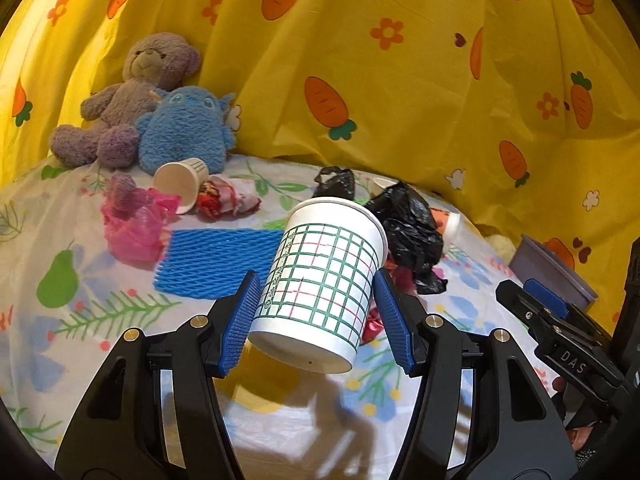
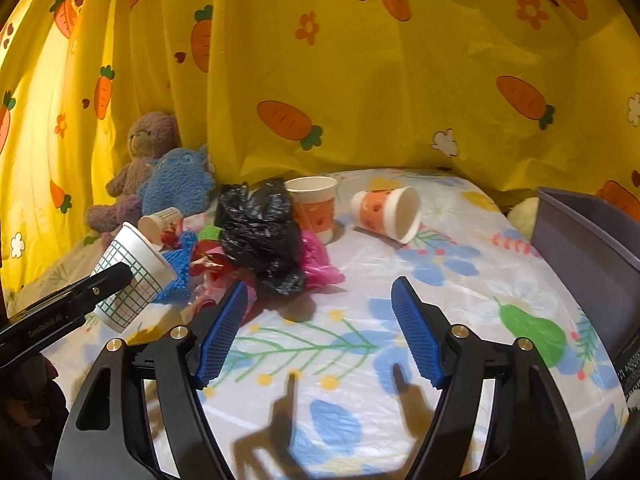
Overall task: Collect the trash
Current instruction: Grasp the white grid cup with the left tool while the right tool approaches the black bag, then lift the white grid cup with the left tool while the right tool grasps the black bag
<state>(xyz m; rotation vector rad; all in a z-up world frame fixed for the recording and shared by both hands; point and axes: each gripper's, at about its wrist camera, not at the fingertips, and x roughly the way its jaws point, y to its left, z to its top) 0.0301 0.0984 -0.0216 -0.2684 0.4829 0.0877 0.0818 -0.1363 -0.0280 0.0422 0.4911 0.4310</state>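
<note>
My left tongs (image 1: 316, 316) gripped the green-grid paper cup (image 1: 324, 276), lifted off the table (image 2: 320, 340). Right tongs (image 2: 320, 328) stood wide, empty. At 12 o'clock beyond them: black bag (image 2: 260, 232), two orange cups (image 2: 314, 204).

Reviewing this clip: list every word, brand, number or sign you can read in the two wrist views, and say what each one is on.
"DAS": white letters on the black body of the right gripper, seen in the left wrist view.
"GenRobot.AI": on the black arm of the left gripper, in the right wrist view.
Vertical strip of marks on the green-checked paper cup: too small to read.
Print on the grey bin wall: too blurred.
</note>
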